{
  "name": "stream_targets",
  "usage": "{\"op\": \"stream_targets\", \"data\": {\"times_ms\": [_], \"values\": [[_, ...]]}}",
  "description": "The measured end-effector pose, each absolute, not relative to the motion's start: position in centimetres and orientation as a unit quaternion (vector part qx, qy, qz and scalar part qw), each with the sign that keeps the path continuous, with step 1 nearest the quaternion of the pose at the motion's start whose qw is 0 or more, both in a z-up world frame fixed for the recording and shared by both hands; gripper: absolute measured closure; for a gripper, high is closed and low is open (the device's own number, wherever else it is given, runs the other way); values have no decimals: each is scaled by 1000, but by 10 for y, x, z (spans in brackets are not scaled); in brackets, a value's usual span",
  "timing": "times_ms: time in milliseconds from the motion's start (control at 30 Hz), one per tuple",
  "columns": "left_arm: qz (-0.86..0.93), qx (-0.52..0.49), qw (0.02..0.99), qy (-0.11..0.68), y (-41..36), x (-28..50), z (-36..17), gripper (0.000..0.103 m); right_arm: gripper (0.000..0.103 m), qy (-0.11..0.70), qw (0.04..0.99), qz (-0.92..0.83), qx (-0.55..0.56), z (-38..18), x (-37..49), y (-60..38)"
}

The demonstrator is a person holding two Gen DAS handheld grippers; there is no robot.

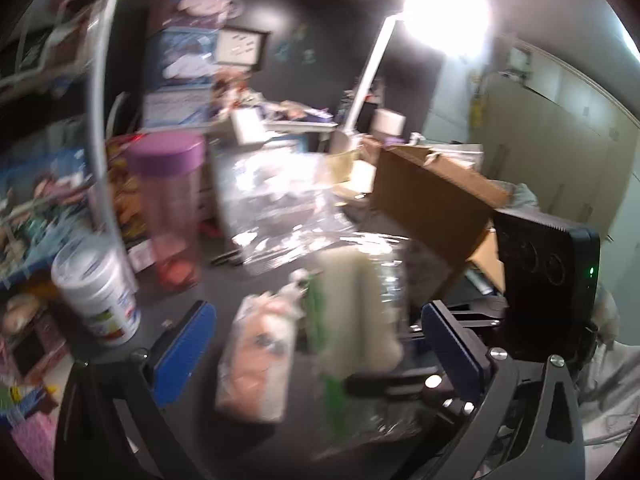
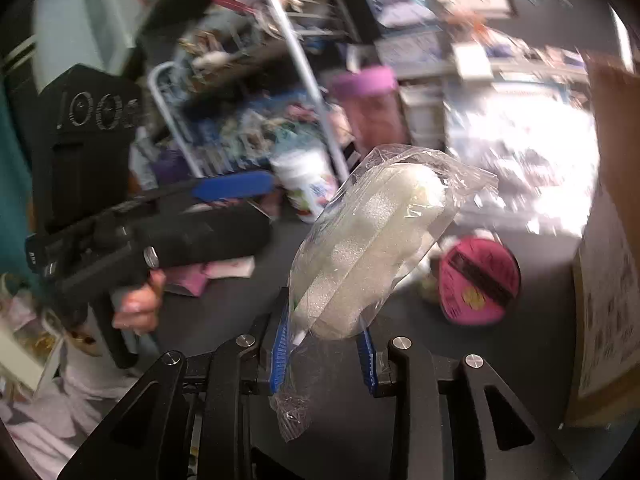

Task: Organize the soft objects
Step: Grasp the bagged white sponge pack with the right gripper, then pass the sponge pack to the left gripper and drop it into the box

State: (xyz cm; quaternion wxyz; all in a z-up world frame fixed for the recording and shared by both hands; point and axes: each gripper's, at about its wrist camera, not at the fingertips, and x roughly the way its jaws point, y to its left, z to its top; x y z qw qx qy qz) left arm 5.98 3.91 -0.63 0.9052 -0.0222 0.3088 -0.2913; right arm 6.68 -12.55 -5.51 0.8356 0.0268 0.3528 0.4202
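Sponge pack [image 2: 362,252], white foam in clear wrap, sits clamped between the blue pads of the right gripper [image 2: 326,354], held up above the dark table [image 2: 224,312]. Left gripper [image 1: 316,350] hangs with jaws spread wide, nothing between them; a second wrapped bundle [image 1: 260,360] lies on the table just ahead. White tub [image 1: 98,290] and purple-lidded jar [image 1: 168,204] stand further left. Pink round pouch [image 2: 478,282] lies right of the sponge.

Dark tabletop [image 2: 532,360], pink round pouch [image 2: 478,282], white canister [image 1: 98,292], purple-lidded jar [image 1: 170,208]
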Motion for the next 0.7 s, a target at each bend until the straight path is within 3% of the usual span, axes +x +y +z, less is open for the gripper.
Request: {"op": "stream_targets", "data": {"times_ms": [67,233,333,700], "values": [[-305,-22,900,310,29,60,2,3,78,340,832,438,25,-42,66,-126],[-323,-13,895,307,14,63,24,41,78,305,833,460,21,-16,63,-135],[-329,2,896,297,0,62,42,56,78,288,835,467,25,-4,64,-147],[-343,68,898,266,-74,83,101,60,78,236,857,454,60,48,78,-213]]}}
